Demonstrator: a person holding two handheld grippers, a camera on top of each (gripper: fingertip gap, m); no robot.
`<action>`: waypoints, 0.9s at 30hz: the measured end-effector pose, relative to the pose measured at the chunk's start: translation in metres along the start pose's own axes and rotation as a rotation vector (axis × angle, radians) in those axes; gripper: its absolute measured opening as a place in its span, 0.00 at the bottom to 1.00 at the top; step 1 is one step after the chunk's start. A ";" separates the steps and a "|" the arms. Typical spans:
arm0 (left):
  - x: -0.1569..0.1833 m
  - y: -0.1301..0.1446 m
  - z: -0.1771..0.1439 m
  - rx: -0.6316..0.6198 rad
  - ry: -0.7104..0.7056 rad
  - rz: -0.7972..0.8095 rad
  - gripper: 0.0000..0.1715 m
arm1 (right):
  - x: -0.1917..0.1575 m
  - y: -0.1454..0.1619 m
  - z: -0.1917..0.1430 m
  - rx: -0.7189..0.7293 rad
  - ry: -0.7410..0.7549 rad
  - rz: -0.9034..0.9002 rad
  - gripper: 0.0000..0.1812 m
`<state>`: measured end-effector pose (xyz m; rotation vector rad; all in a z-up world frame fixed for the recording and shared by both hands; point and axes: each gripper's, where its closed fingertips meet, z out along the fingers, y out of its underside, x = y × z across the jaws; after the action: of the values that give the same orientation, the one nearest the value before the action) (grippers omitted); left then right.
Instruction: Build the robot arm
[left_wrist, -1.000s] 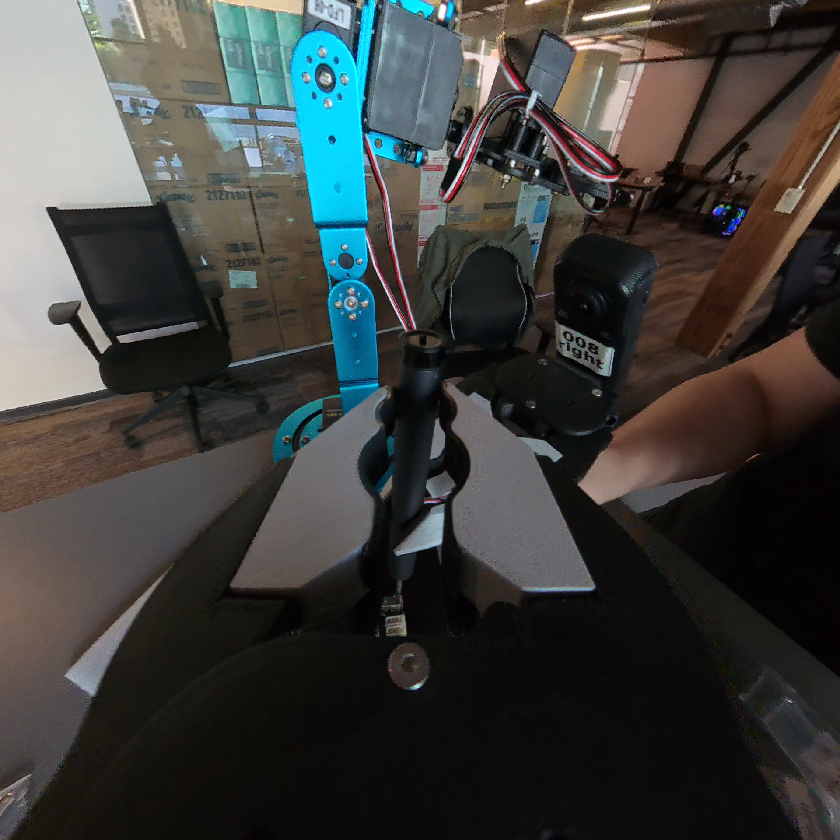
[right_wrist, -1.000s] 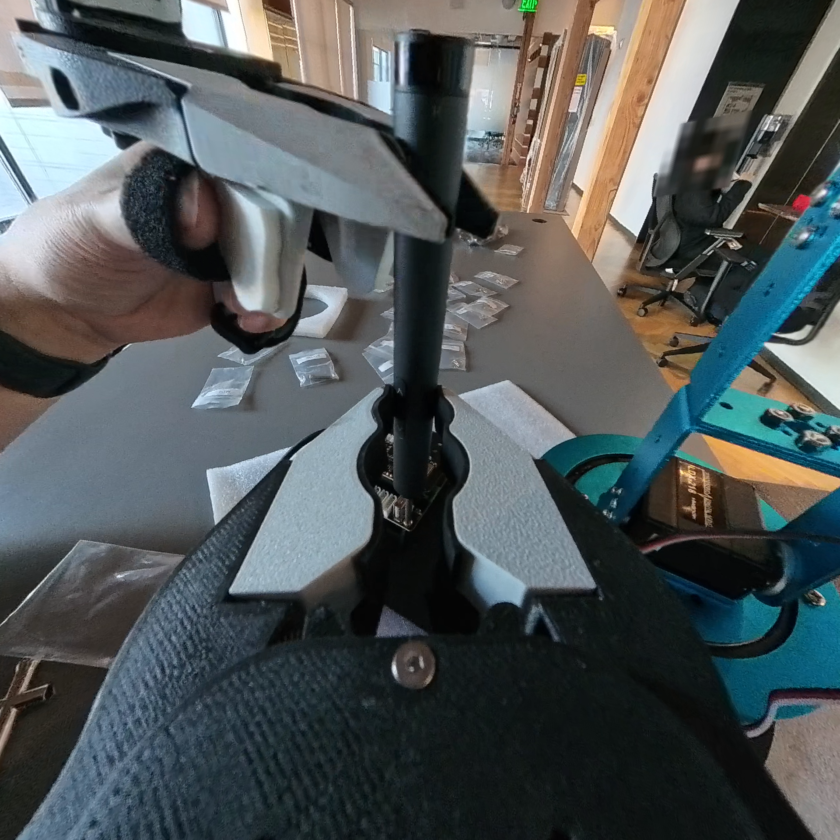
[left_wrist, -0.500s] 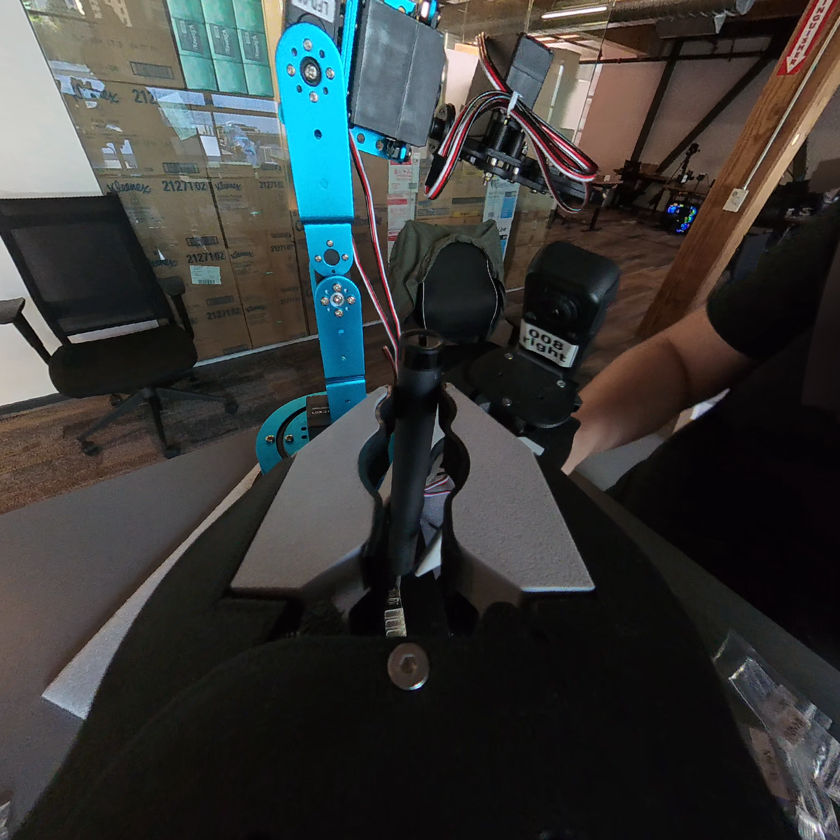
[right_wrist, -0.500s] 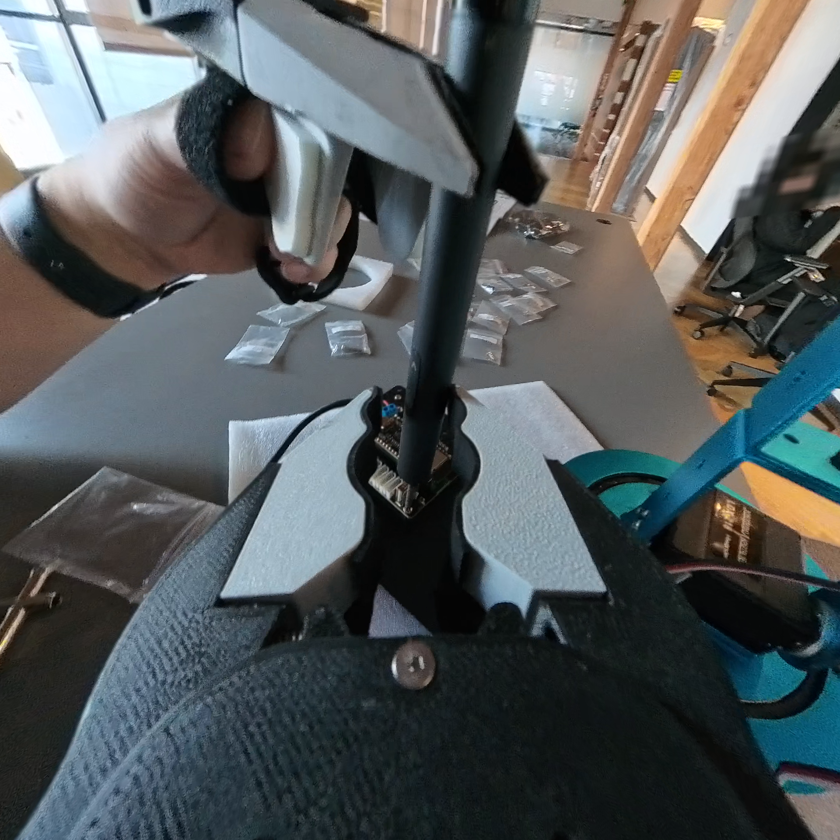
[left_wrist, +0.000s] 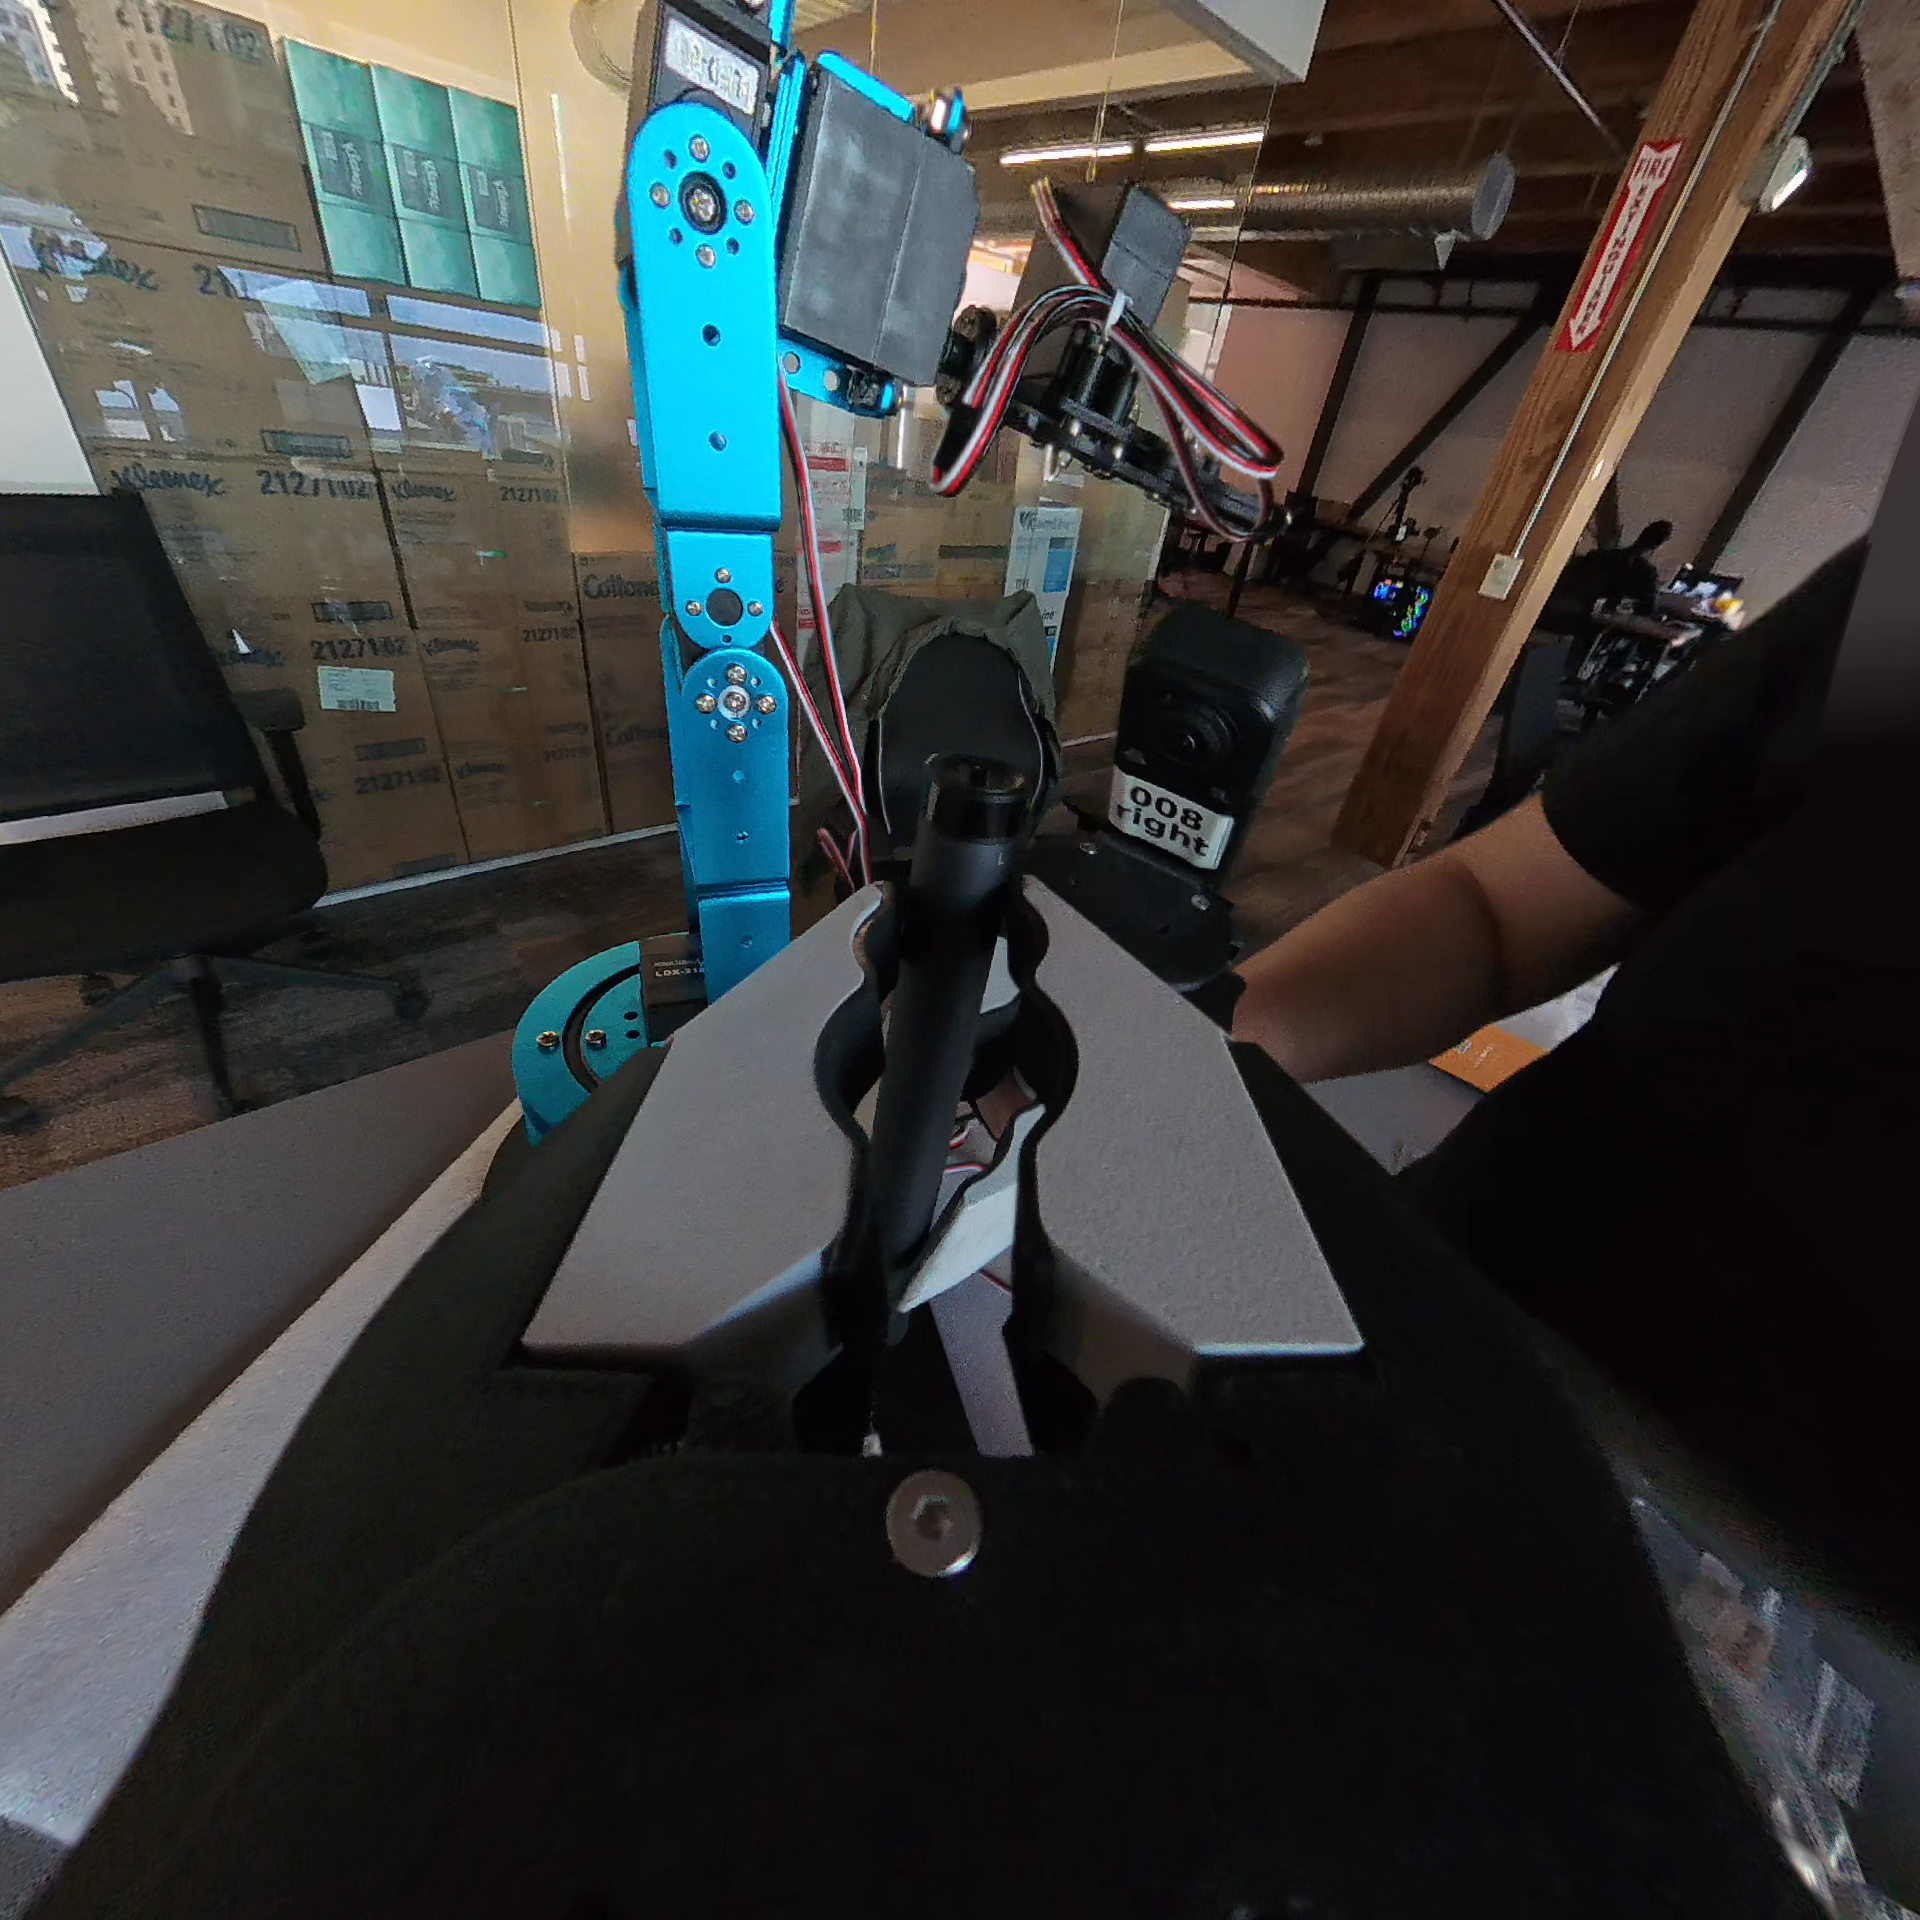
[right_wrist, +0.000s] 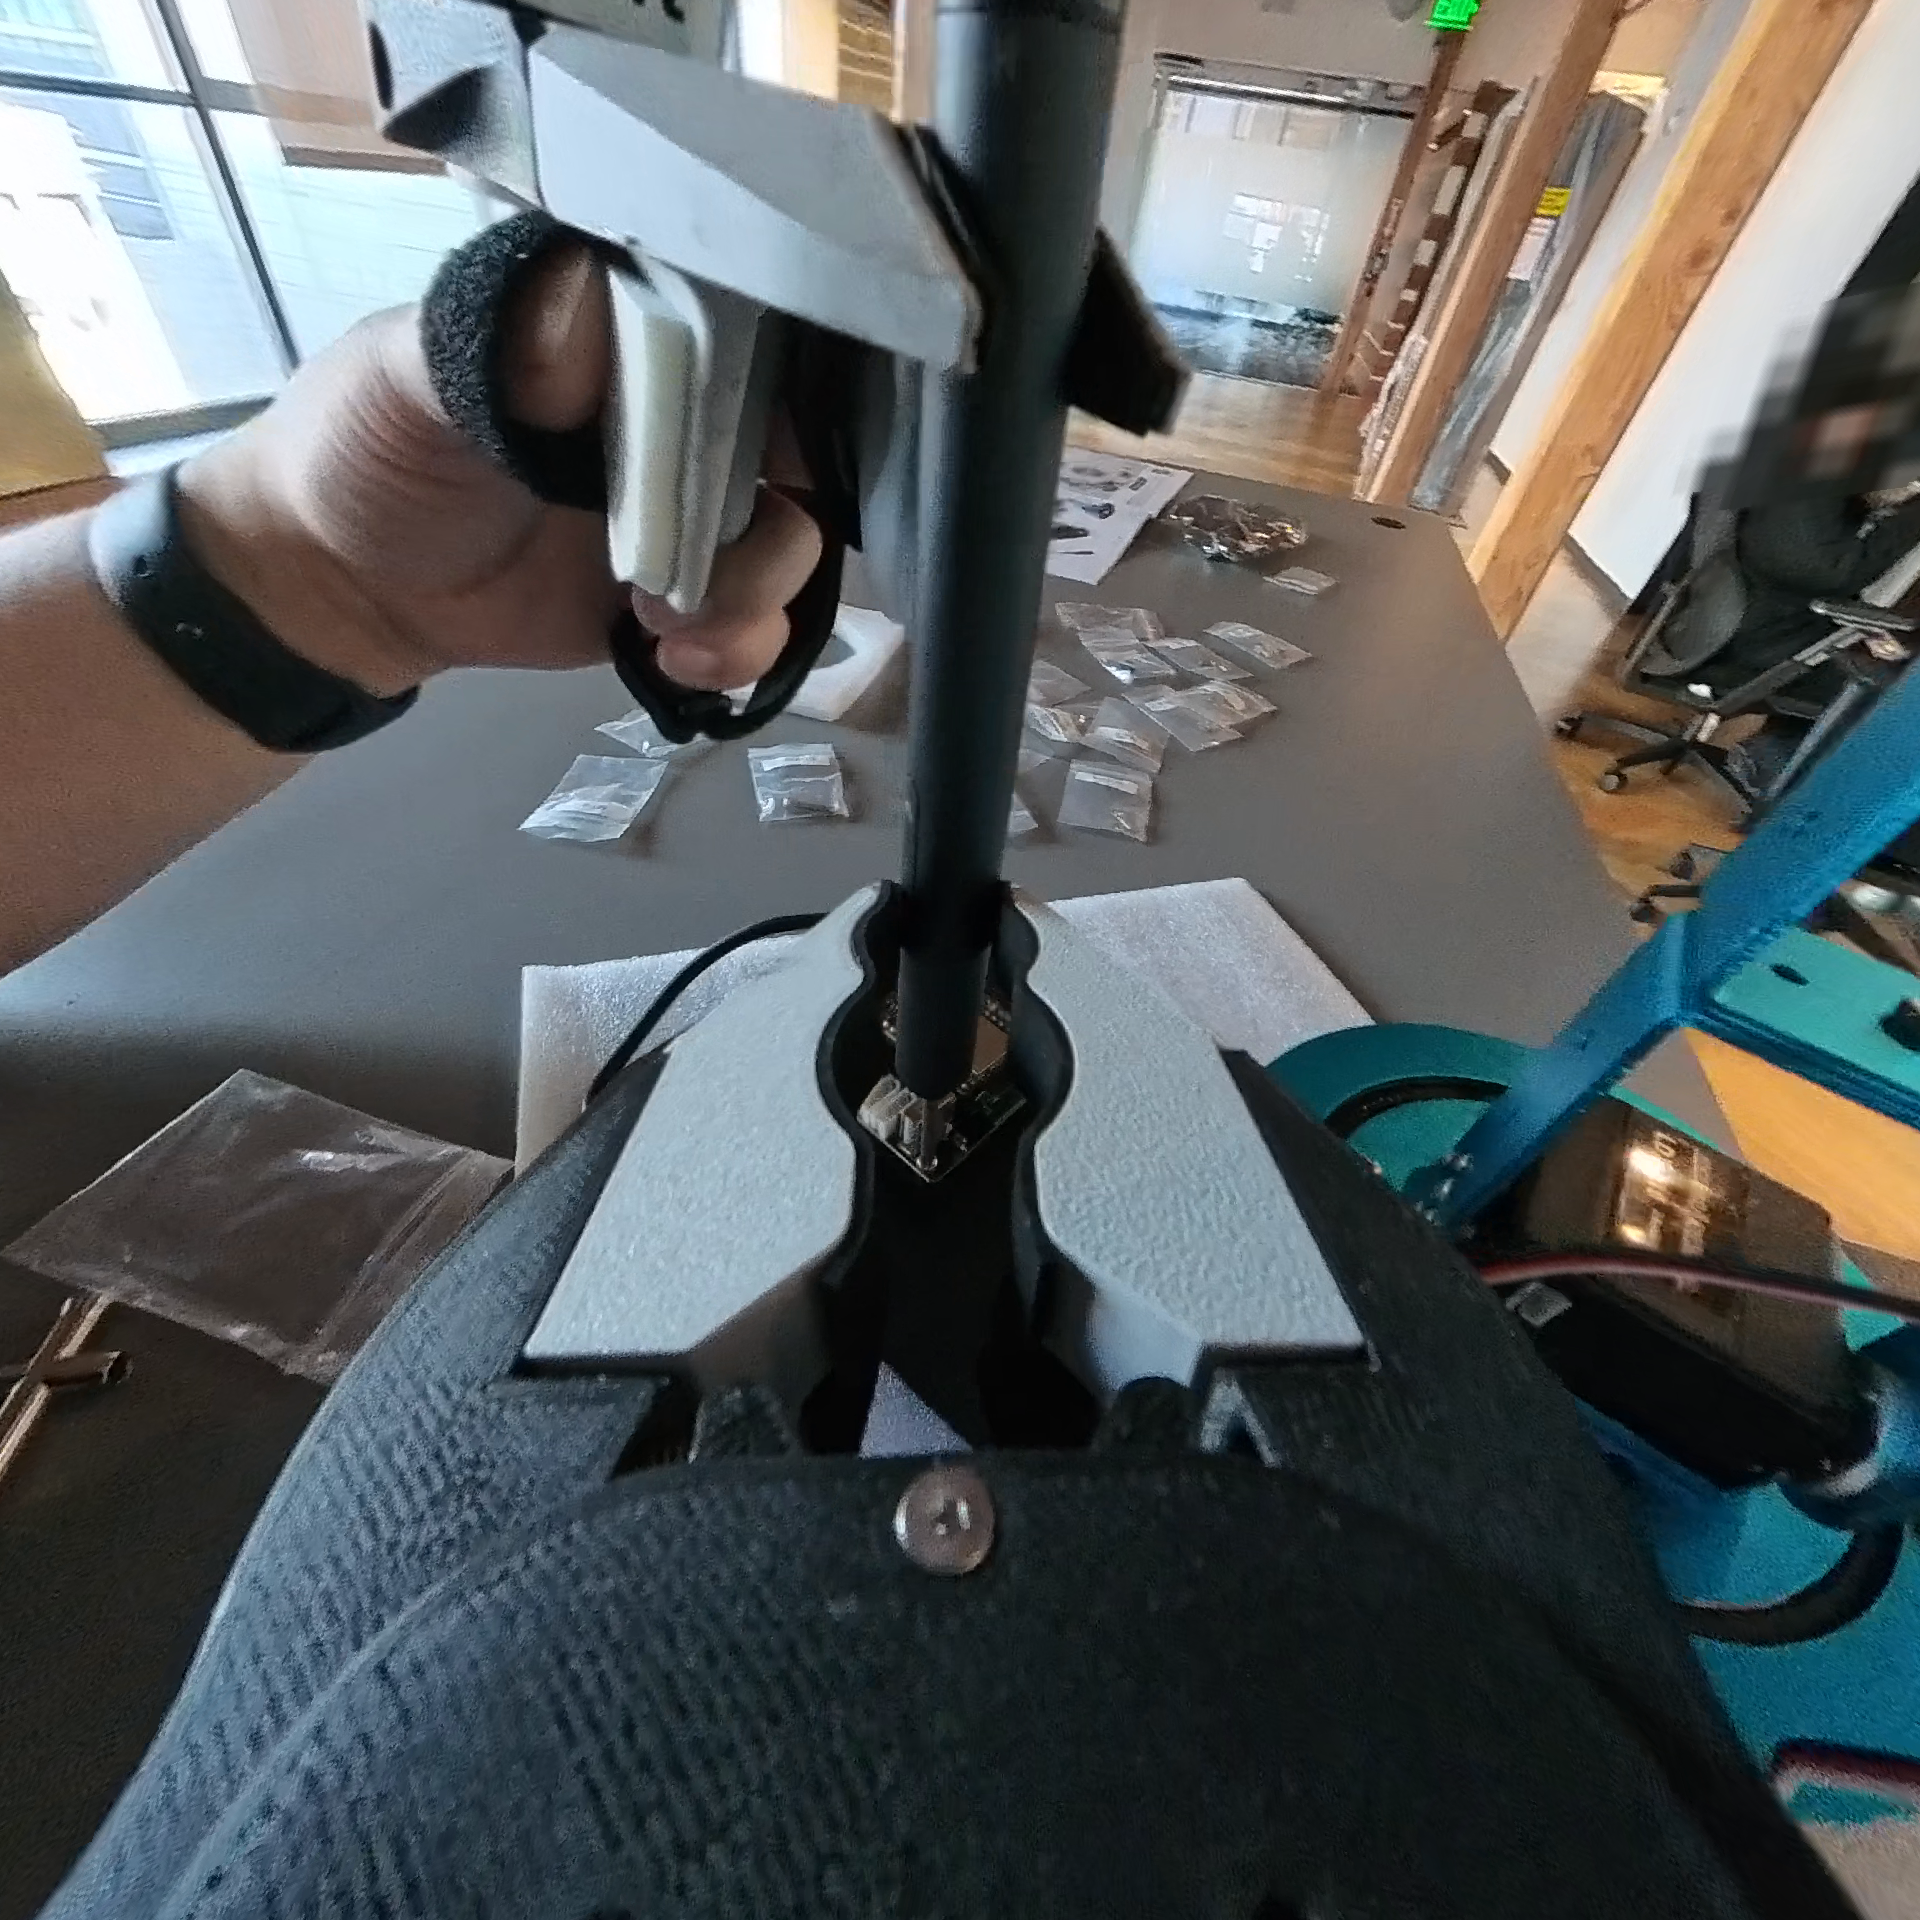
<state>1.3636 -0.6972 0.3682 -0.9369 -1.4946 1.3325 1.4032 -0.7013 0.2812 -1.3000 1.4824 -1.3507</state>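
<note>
My left gripper (left_wrist: 951, 904) is shut on the upper part of a black rod-shaped tool (left_wrist: 935, 1039) that stands nearly upright. In the right wrist view the left gripper (right_wrist: 987, 312) shows from below, held by a hand (right_wrist: 416, 540). My right gripper (right_wrist: 948, 904) is shut around the same tool's lower shaft (right_wrist: 961, 727). The tool's tip rests on a small black circuit board (right_wrist: 951, 1122) seen through the gap between the fingers. The board lies on a white foam sheet (right_wrist: 1195, 956). A blue servo robot arm (left_wrist: 707, 416) stands just behind.
The blue arm's round base (right_wrist: 1382, 1070) and link (right_wrist: 1714, 925) are close on the right. Several small plastic bags (right_wrist: 1122, 707) lie on the grey table (right_wrist: 416, 883). A clear bag (right_wrist: 239, 1205) and a cross-shaped wrench (right_wrist: 52, 1382) lie at the left. A person's forearm (left_wrist: 1403, 966) reaches in. Across from one pair of fingers to the other is roughly 9 centimeters.
Both grippers kept their hold on the tool. The left gripper and hand came closer and higher in the right view. The circuit board turned a little under the tip.
</note>
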 end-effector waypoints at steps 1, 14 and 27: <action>0.001 -0.001 0.002 0.005 0.001 0.002 0.11 | 0.001 0.000 0.000 -0.005 0.027 0.005 0.09; -0.012 0.011 0.016 -0.081 -0.101 -0.013 0.08 | 0.005 0.002 -0.001 -0.068 0.101 0.060 0.09; -0.010 0.011 0.017 -0.074 -0.079 0.000 0.08 | 0.002 0.006 -0.004 -0.077 0.017 0.022 0.09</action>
<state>1.3504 -0.7100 0.3557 -0.9405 -1.6138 1.3358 1.3977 -0.7024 0.2765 -1.3195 1.5697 -1.3049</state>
